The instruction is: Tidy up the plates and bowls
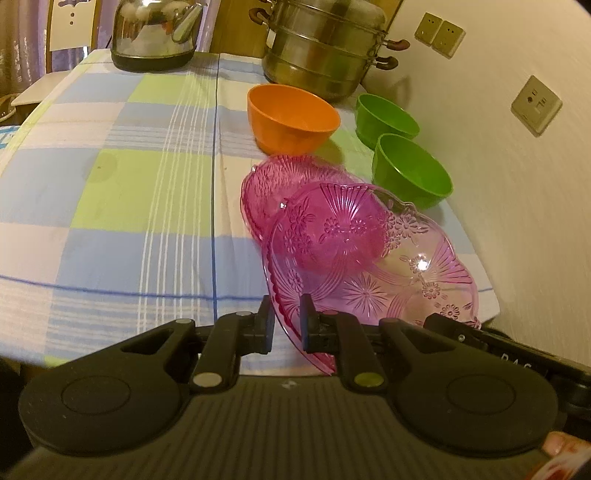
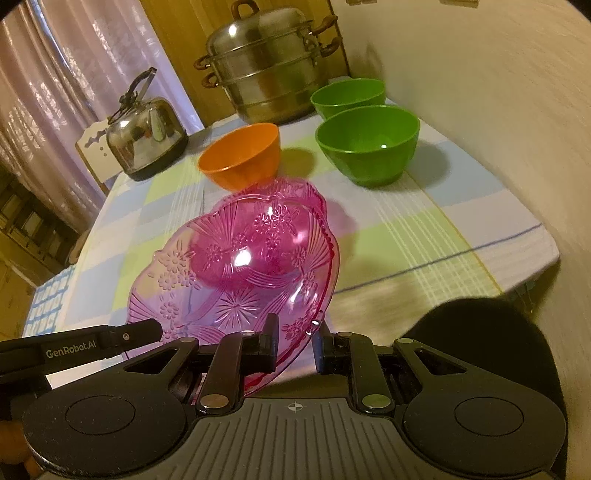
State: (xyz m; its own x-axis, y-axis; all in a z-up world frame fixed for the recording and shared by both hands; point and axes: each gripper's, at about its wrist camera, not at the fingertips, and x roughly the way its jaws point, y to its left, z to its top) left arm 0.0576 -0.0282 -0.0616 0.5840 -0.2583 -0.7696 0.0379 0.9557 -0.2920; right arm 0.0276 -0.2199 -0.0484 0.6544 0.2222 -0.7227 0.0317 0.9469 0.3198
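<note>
A clear pink plate with a flower pattern (image 1: 369,266) (image 2: 229,280) hangs tilted over the near part of the table. My left gripper (image 1: 287,325) is shut on its near rim. My right gripper (image 2: 295,339) is shut on the rim at the other side. One of its fingers (image 1: 443,323) shows in the left wrist view. A second pink plate (image 1: 269,184) (image 2: 314,199) lies on the cloth, partly behind the held one. Beyond them stand an orange bowl (image 1: 291,118) (image 2: 240,158) and two green bowls (image 1: 410,170) (image 1: 384,114), all upright.
A steel steamer pot (image 1: 321,51) (image 2: 262,74) and a steel kettle (image 1: 155,33) (image 2: 144,136) stand at the table's far end. The checked tablecloth (image 1: 129,184) covers the table. A wall with sockets (image 1: 535,103) runs close along the green bowls' side.
</note>
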